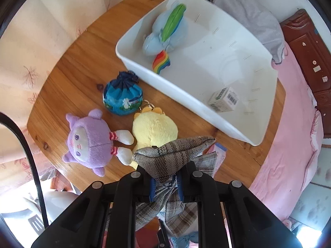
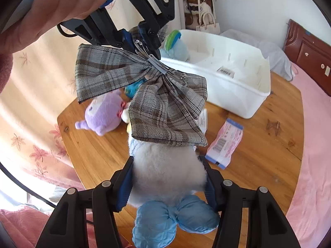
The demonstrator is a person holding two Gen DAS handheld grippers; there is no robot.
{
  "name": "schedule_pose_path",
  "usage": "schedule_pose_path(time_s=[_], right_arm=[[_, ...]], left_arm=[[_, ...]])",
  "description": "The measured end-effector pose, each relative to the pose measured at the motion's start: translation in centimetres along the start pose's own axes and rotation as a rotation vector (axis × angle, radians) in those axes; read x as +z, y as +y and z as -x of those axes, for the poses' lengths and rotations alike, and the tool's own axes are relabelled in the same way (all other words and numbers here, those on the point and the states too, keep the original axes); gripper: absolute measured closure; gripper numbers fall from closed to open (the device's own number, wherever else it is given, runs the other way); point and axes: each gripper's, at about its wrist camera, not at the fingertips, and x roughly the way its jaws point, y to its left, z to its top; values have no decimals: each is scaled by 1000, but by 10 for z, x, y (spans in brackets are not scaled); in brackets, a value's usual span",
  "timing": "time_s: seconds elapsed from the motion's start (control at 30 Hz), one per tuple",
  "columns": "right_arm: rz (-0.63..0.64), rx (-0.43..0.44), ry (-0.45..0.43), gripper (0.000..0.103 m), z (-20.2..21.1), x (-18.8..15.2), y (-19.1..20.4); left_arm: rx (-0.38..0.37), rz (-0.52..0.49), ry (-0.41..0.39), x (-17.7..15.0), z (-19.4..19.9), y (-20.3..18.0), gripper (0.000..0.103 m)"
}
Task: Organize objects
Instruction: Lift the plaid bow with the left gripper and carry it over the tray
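Dangling from the left gripper [image 2: 144, 39], clamped at its knot, the plaid bow [image 2: 142, 91] hangs near the white bin [image 2: 248, 95], which lies ahead. The right gripper [image 2: 167, 177] squeezes a white plush [image 2: 167, 171], farther from that bin.

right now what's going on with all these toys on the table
A person is sorting items into a white bin on a wooden table. The left gripper is shut on a grey plaid bow, held up in the air. The right gripper is shut on a white fluffy toy with a blue bow. A blue rainbow plush and a small box are already in the bin; a purple plush, yellow plush and blue pouch wait on the table.
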Motion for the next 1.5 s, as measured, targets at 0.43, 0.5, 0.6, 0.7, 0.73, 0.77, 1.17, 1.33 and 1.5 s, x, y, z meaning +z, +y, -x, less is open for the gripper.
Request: schedule_pose_path(time_s=[0.43, 0.5, 0.6, 0.7, 0.73, 0.77, 1.17, 1.33, 1.5], right_arm=[[-39, -79, -160, 44, 45, 47, -9], [-36, -98, -176, 44, 48, 52, -11], [-46, -127, -195, 44, 52, 61, -15], [-60, -147, -227, 44, 56, 73, -20], [-61, -158, -238, 44, 58, 75, -21], [-62, -171, -248, 44, 58, 79, -22], [-196, -323, -322, 60, 43, 123, -37], [-244, -367, -329, 60, 30, 136, -53], [-366, -358, -274, 60, 20, 131, -72]], left_arm=[[-50, -70, -152, 26, 99, -33, 87], [-60, -78, -175, 31, 111, -35, 87], [-69, -94, -202, 38, 126, -39, 87], [-77, -113, -217, 45, 134, -43, 87], [-77, -121, -222, 48, 136, -45, 87], [-75, -128, -225, 51, 137, -47, 87], [-55, -211, -241, 94, 134, -57, 87], [-34, -253, -248, 115, 123, -63, 88], [-39, -327, -238, 126, 112, -73, 88]])
